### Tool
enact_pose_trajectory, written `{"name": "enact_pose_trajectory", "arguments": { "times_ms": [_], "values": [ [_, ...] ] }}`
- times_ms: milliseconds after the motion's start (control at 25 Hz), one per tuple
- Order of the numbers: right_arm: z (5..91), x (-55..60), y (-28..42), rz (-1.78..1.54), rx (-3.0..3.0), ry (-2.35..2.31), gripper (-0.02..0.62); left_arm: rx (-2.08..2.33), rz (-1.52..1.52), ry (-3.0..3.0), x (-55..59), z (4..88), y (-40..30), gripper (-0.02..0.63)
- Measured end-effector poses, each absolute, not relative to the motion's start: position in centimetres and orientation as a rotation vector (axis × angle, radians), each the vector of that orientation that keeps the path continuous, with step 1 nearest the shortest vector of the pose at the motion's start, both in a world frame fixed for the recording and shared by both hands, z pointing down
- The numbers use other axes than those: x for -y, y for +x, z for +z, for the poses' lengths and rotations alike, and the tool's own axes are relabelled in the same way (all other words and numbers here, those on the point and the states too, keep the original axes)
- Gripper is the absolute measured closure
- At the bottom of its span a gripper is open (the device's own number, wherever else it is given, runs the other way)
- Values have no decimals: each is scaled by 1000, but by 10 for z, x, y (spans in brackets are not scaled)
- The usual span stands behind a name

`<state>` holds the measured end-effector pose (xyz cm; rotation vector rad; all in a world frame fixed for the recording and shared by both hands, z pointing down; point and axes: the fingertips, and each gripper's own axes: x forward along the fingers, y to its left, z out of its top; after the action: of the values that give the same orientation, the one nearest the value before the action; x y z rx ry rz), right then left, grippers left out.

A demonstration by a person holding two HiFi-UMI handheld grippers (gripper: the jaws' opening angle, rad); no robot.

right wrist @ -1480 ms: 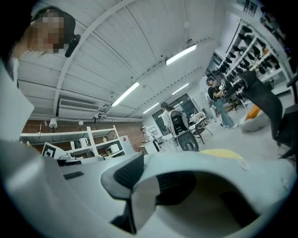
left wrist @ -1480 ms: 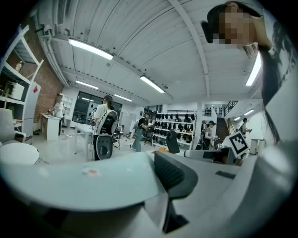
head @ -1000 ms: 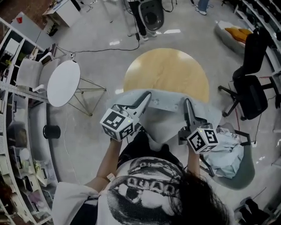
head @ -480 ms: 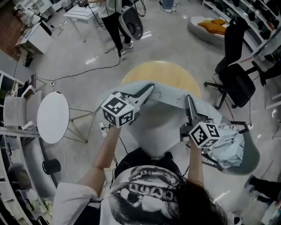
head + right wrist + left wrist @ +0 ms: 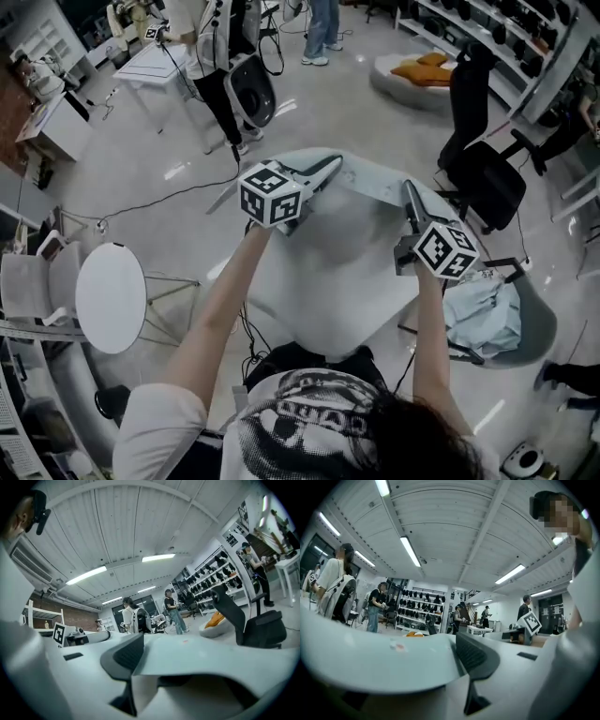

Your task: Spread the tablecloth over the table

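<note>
Higher now, we are holding the tablecloth (image 5: 337, 277) pinched in our left gripper (image 5: 328, 169) and right gripper (image 5: 410, 190), arms out level, right jaws just loosening.

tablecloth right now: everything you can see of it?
The tablecloth is plain pale grey fabric, opened out in the air in front of the person. Its far edge is pinched in the left hand-held gripper and the right hand-held gripper, whose jaws have just been opening slightly; the rest sags and hangs toward the person.
</note>
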<state>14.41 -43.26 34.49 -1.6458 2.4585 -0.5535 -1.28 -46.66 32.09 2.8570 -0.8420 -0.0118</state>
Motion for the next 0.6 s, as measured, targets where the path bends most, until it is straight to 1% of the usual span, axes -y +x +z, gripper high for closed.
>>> {"name": "enact_pose_trajectory", "arguments": {
  "times_ms": [360,600],
  "values": [
    [276,517,171,-470,-2420,-1646,508,798,10,3005,553,240,19,534],
    [203,562,176,-301,-2439,-1661,508,823,-28,3093,599,173,25,532]
  ]
}}
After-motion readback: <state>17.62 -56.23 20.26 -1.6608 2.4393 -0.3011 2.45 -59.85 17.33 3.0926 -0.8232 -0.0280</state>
